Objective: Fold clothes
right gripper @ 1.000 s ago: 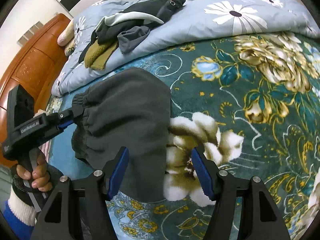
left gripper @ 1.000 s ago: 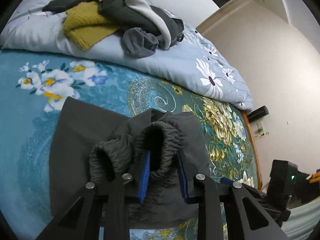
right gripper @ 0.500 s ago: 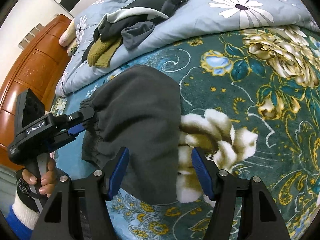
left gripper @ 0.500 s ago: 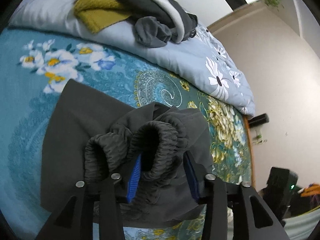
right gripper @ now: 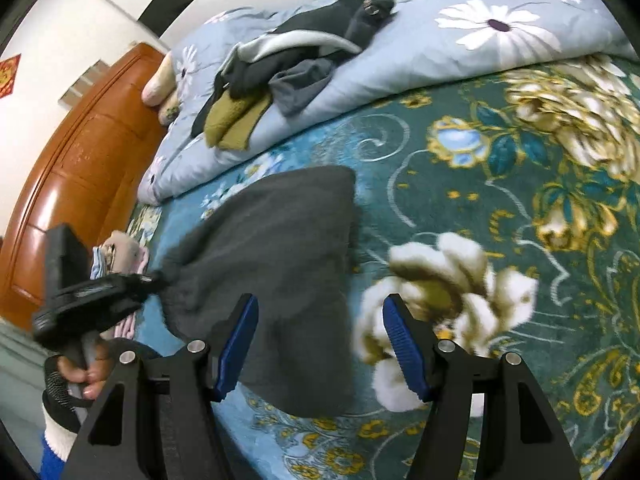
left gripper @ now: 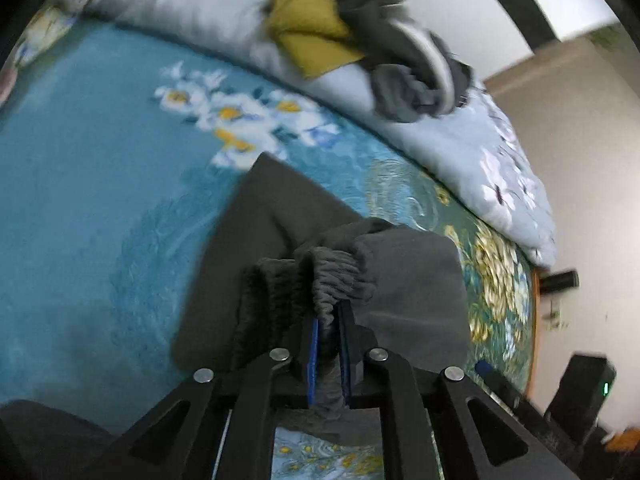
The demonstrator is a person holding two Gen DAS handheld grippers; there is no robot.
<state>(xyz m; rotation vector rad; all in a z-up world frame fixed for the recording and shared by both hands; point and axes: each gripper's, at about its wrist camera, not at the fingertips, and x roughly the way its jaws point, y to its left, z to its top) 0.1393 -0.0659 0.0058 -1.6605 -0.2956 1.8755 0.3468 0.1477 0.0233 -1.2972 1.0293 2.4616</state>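
From the left wrist view, the left gripper [left gripper: 329, 320] had just been closing, and its blue pads [left gripper: 313, 354] pinched the ribbed elastic cuff [left gripper: 340, 276] of the dark grey garment [left gripper: 280, 240]. The garment lay on the teal floral blanket [left gripper: 100, 200], one flat part reaching away from the tongs toward the white flowers. Beyond it a pale blue quilt [left gripper: 460, 148] carried a blurred pile of clothes [left gripper: 360, 40], a mustard piece among grey ones. This view alone showed the beige wall and a black device with a green light [left gripper: 588, 388] at the right edge.

From the right wrist view, the right gripper [right gripper: 320, 340] hovered with its tongs spread wide and nothing between them, over the near edge of the garment [right gripper: 280, 248]. Only here did the wooden headboard [right gripper: 80, 168] appear, and the person's hand [right gripper: 86, 372] gripping the handle of the left gripper [right gripper: 154, 278], whose tip met the garment's gathered edge. The pile [right gripper: 280, 60] on the quilt [right gripper: 480, 40] was sharper here.
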